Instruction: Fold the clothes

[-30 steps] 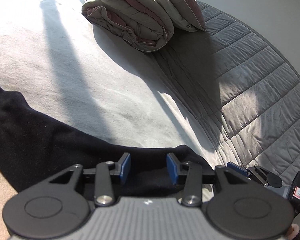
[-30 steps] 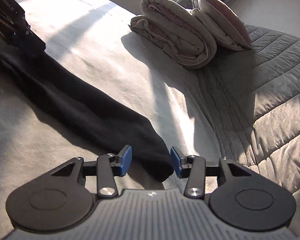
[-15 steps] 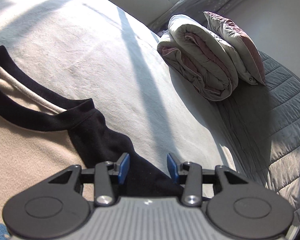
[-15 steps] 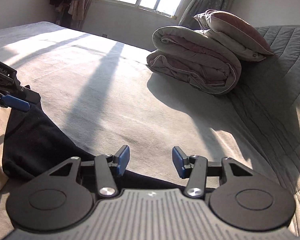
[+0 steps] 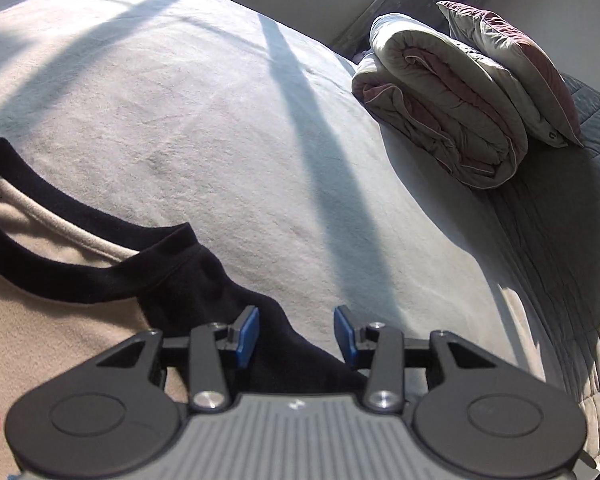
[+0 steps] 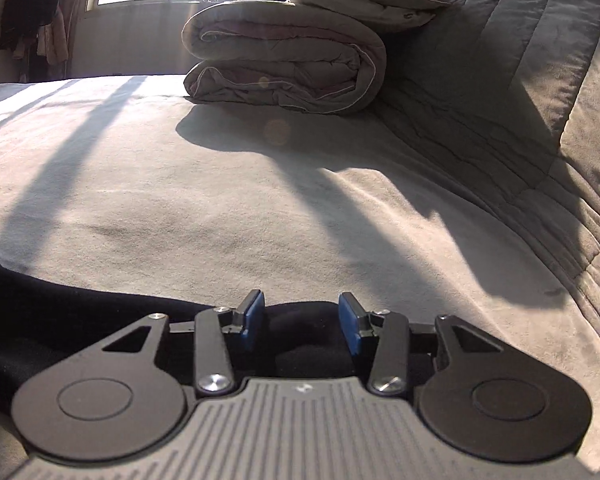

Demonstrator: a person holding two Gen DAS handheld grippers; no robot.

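A beige fleece shirt with black sleeves and a black collar band (image 5: 40, 320) lies flat on the pale grey bed (image 5: 220, 140), at the near left of the left wrist view. Its black sleeve (image 5: 284, 340) runs between the blue pads of the left gripper (image 5: 296, 338); the fingers stand apart, and whether they pinch the cloth I cannot tell. The right gripper (image 6: 302, 326) sits low over the bunched end of the black sleeve (image 6: 304, 324), its fingers closing around the fabric with the pads not yet clearly pressing. A rolled grey-and-maroon quilt (image 6: 284, 60) and a pillow (image 5: 512, 68) rest well apart, near the quilted grey cover (image 6: 500, 80).
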